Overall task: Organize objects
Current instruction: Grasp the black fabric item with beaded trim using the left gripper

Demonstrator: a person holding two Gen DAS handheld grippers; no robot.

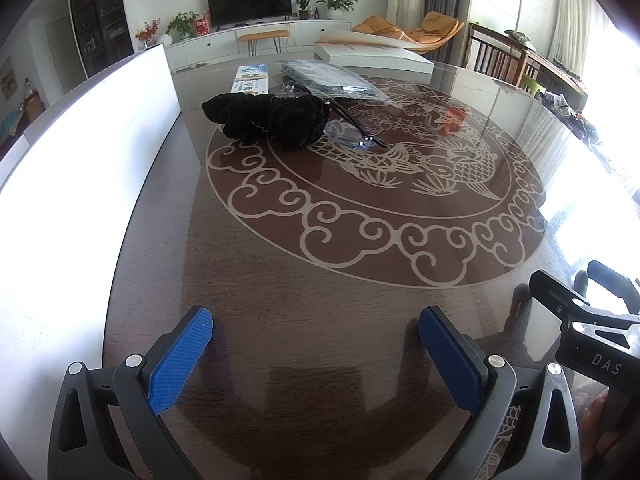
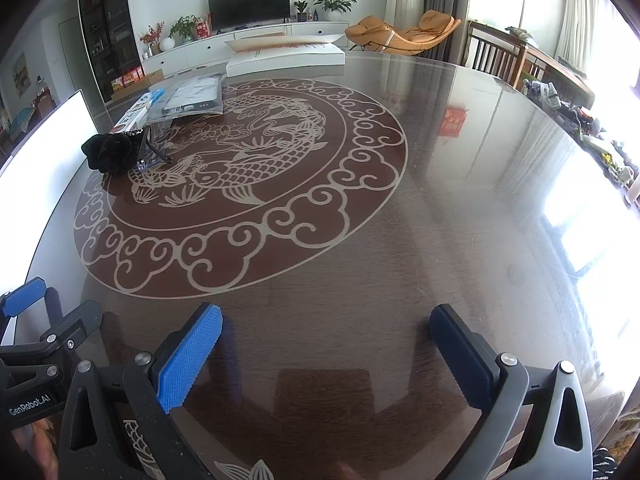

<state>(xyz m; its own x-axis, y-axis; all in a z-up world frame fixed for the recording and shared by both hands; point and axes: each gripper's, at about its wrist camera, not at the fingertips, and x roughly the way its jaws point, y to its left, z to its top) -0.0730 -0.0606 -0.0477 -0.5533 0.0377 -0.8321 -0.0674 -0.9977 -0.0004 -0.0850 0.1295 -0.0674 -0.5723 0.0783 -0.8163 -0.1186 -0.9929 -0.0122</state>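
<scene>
Both pairs of fingers I'm holding spread apart, empty: left gripper point(image 1: 316, 334), right gripper point(image 2: 326, 332), low over the table point(image 2: 400, 280). Far left lie a black cloth point(image 1: 268, 118), glasses point(image 1: 352, 132) touching it, then a bagged item point(image 1: 332, 80).

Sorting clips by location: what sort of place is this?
Most likely a home living and dining room: a television on a white cabinet, an orange lounge chair, and a glass-topped dining table.

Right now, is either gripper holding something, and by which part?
Nothing is held. The left gripper and the right gripper are both open above the table.
</scene>
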